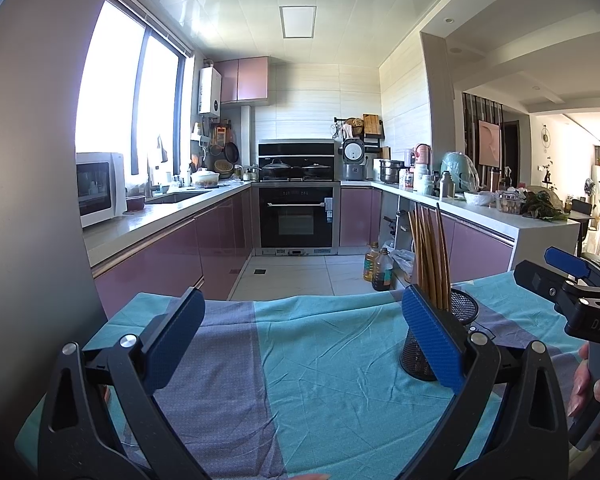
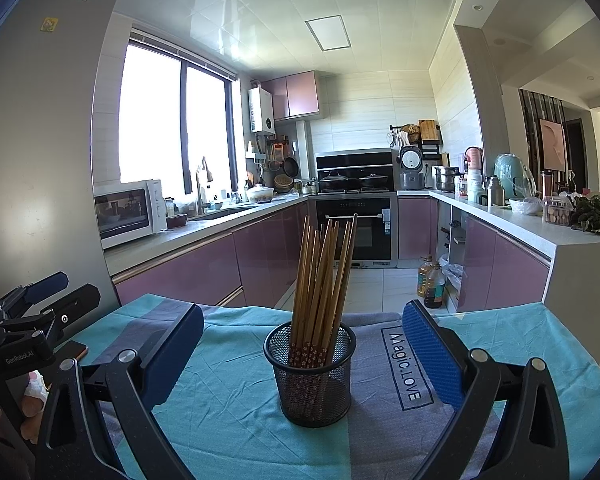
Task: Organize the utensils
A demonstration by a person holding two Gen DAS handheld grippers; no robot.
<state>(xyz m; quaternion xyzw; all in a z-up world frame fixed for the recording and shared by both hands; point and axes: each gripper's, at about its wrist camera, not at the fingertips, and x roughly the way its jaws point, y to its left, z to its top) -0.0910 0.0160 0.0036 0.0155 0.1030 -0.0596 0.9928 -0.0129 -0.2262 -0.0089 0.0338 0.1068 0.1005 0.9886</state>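
Right wrist view shows the black mesh cup [image 2: 313, 376] whole, standing upright on the blue striped cloth [image 2: 228, 432], right between the wide-open fingers of the right gripper [image 2: 302, 356], which holds nothing. Brown chopsticks [image 2: 320, 280] stand bunched inside the cup, with little flowers near their bottom ends. Left wrist view has the cup [image 1: 440, 336] off to the right, partly hidden behind one blue finger of the left gripper [image 1: 304, 340], which is wide open and empty too. Only this view shows the right gripper [image 1: 572, 284] from the side. Behind are a microwave [image 2: 128, 214], an oven [image 2: 354, 226] and oil bottles [image 2: 430, 282] on the floor. The cloth says "Magic.LOVE" [image 2: 406, 366]; the left gripper [image 2: 24, 332] says "GenRobot.AI"
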